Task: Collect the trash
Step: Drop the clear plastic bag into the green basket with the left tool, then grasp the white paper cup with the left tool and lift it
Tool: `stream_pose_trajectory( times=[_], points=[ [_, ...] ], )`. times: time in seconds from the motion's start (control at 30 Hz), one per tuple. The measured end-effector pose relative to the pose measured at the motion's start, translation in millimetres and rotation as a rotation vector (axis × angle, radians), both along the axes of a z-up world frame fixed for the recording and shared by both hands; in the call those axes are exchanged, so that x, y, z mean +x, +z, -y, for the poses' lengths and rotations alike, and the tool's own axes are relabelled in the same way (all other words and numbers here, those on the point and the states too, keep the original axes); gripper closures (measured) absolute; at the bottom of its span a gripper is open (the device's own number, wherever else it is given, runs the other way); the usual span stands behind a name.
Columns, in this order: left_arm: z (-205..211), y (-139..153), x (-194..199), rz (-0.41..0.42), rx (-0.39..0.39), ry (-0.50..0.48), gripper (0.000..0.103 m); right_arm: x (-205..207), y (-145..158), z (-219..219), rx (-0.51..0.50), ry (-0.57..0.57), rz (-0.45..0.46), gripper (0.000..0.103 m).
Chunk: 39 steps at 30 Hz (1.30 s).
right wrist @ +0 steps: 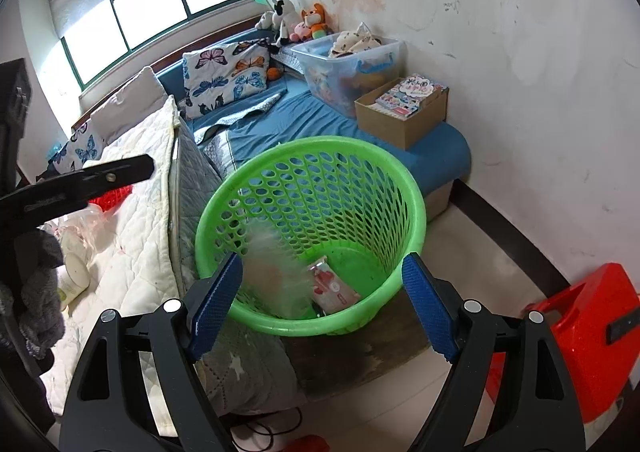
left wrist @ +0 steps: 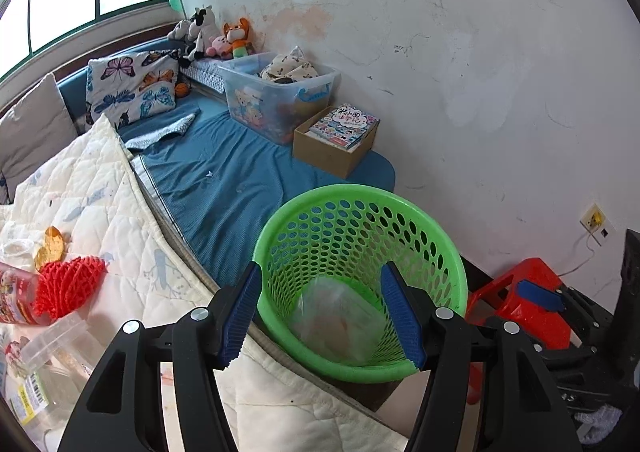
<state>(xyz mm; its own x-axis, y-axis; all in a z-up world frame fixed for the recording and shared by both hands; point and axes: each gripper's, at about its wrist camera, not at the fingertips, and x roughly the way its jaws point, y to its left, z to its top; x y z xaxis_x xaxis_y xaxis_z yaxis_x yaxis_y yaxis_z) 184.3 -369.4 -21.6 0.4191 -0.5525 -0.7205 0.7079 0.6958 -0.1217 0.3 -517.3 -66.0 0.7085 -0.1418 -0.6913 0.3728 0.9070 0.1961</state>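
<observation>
Both grippers over green perforated basket (right wrist: 316, 228), jaws wide apart, nothing held: left gripper (left wrist: 326, 316), right gripper (right wrist: 320, 304). Clear plastic bag (right wrist: 276, 276) blurred inside basket, probably mid-drop; small red-white packet (right wrist: 334, 286) on basket floor. More trash left of basket on quilt: red foam net (left wrist: 68, 286), plastic bottle (left wrist: 16, 298), clear wrapper (left wrist: 52, 338). Risks: basket standing at mattress edge, easily tipped by a rim knock; light bag may catch on rim; net may snag on a pad.

Left gripper (left wrist: 328, 316): your jaws stand wide apart with nothing between the blue pads, pointing forward and down.
Right gripper (right wrist: 322, 302): your jaws are spread wide too, holding nothing, angled downward.
</observation>
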Motion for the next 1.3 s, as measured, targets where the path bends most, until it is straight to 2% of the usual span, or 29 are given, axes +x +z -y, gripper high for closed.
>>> stream_pose_trajectory(
  times=[0.2,0.37,0.43,0.6,0.87,1.03,1.17,1.3],
  points=[
    [-19,4,-6,0.025,0.009,0.017,0.043,-1,4,-3,0.012,0.016,0.017,0.021],
    [-54,8,-20,0.048,0.016,-0.001,0.043,1,8,-18,0.01,0.058,0.03,0.021],
    [-74,8,-26,0.067,0.035,-0.005,0.043,3,10,-25,0.008,0.076,0.035,0.021],
    [-123,5,-33,0.047,0.078,-0.017,0.043,10,14,-39,0.014,0.112,0.042,0.021],
    [-196,-5,-31,0.043,0.195,-0.036,0.043,21,16,-63,0.016,0.161,0.043,0.021],
    [-215,-10,-24,0.04,0.229,-0.076,0.043,29,16,-77,0.028,0.19,0.039,0.021],
    [-216,-19,-19,0.045,0.269,-0.142,0.043,36,18,-88,0.019,0.214,0.033,0.021],
    [-214,-24,-14,0.054,0.294,-0.157,0.043,41,19,-95,0.017,0.228,0.03,0.021]
  ],
)
